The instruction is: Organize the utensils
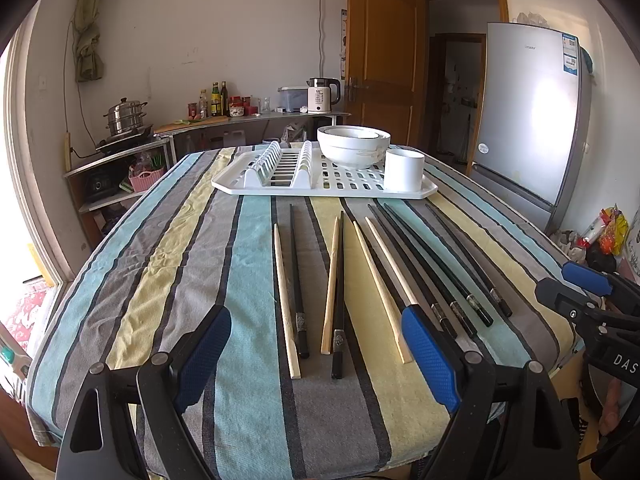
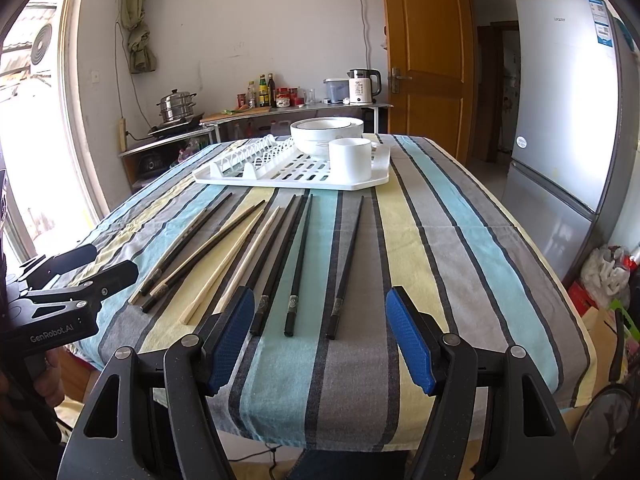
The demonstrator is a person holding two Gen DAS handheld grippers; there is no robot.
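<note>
Several black chopsticks (image 1: 297, 280) (image 2: 297, 264) and pale wooden chopsticks (image 1: 285, 300) (image 2: 224, 266) lie side by side on the striped tablecloth, pointing toward a white drying tray (image 1: 280, 190) (image 2: 280, 180). On the tray stand a white cylindrical holder (image 1: 404, 170) (image 2: 350, 159) and stacked white bowls (image 1: 352, 146) (image 2: 324, 132). My left gripper (image 1: 316, 360) is open and empty above the near table edge, before the left chopsticks. My right gripper (image 2: 320, 340) is open and empty before the right black chopsticks. Each gripper shows in the other's view, the right one (image 1: 580, 292) and the left one (image 2: 84, 268).
The table's near edge lies just under both grippers. A fridge (image 1: 528, 120) (image 2: 568, 100) stands at the right, an open wooden door (image 1: 384, 56) behind. A counter (image 1: 240, 120) with bottles, kettle and steamer pot runs along the back wall. Bags (image 2: 608, 272) lie on the floor at right.
</note>
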